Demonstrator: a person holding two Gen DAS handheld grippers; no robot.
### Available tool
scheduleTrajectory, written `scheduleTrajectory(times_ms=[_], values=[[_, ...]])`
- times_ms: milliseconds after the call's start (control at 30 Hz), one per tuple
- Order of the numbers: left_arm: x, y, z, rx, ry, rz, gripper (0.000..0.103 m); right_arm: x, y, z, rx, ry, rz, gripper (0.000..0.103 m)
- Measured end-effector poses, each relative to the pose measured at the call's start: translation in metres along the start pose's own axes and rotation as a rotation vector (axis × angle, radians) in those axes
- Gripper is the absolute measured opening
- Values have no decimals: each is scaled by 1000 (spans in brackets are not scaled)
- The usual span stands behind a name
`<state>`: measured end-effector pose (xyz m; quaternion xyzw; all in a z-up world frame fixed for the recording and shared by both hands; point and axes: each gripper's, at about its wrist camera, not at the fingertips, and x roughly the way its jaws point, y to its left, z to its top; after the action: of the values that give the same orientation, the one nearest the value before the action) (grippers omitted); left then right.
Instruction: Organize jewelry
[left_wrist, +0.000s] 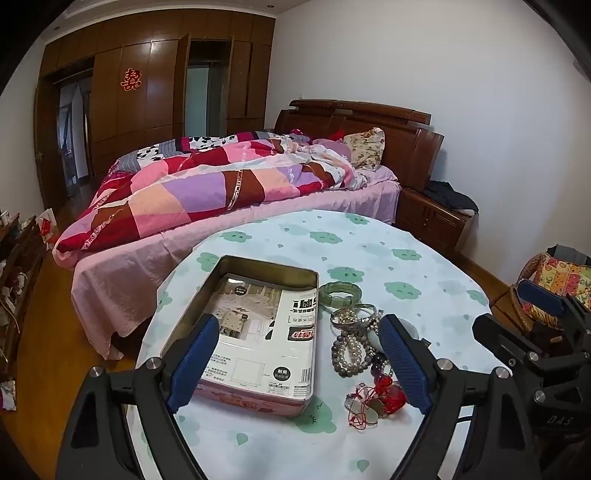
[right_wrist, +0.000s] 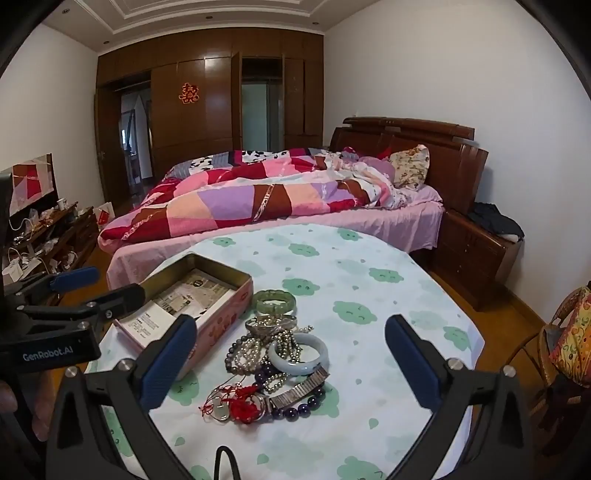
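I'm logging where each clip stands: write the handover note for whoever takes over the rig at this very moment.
Left gripper: open, holding nothing, hovering over the near end of the tin box.
Right gripper: open, holding nothing, hovering above the jewelry pile.
Tin box: lid off, on the tablecloth, left of the pile; only printed paper shows inside.
On the cloth: green bangle nearest the bed, pale bangle, bead bracelets, metal watch band, red-cord pendant.
Done: no jewelry in the box.
Left: move every piece into the box.
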<state>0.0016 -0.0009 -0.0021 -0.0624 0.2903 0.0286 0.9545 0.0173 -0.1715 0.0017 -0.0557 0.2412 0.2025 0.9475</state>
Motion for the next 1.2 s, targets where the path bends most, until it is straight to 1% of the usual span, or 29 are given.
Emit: scheduleTrajectory(times_ms=[1200], values=[[0,1,-1,6,-1,5,88,-1,-3,1,8,-4,-8,103]])
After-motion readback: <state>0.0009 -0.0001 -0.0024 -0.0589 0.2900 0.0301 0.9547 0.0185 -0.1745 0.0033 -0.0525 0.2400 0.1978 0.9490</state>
